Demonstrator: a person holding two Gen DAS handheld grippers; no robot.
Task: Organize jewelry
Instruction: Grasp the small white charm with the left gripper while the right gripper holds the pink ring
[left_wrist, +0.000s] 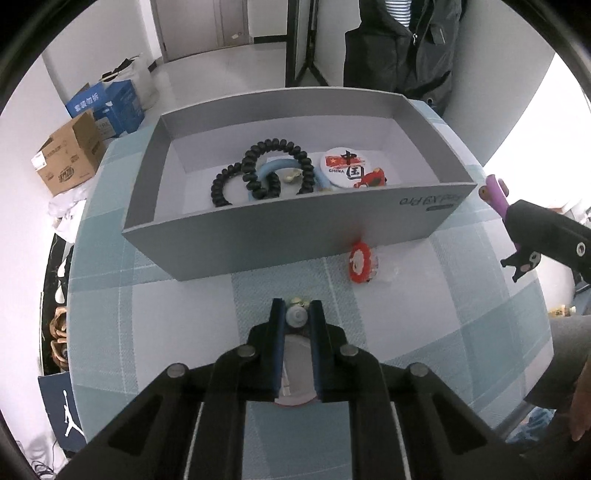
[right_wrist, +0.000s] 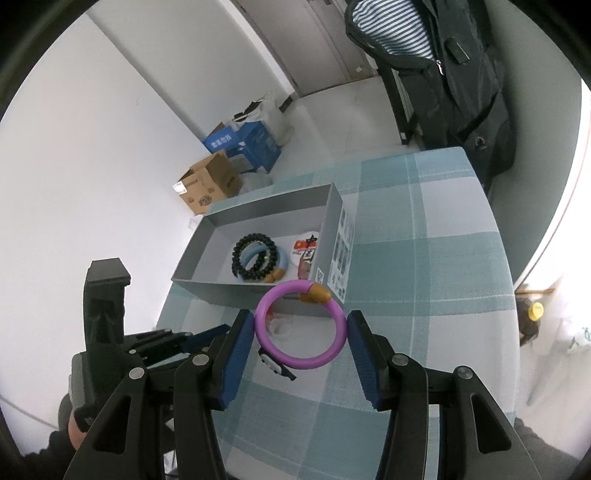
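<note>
You're maybe halfway: the grey box (left_wrist: 258, 236) already holds black coil ties (left_wrist: 258, 170), a blue ring (left_wrist: 273, 168) and a China badge (left_wrist: 345, 168). Your right gripper (right_wrist: 301, 343) clamps the purple ring (right_wrist: 301, 328) near the box, your left gripper (left_wrist: 296, 317) pinches a small charm (left_wrist: 296, 315), and a red charm (left_wrist: 362, 262) waits on the table (left_wrist: 147, 325).

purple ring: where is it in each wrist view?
Left wrist: purple ring at the far right edge, seen edge-on, sticking up out of the right gripper, just right of the grey box's near corner.
Right wrist: purple ring at centre, face-on, spanning the right gripper's two blue pads.
Shared landmark: the grey box, with black coil hair ties inside.
</note>
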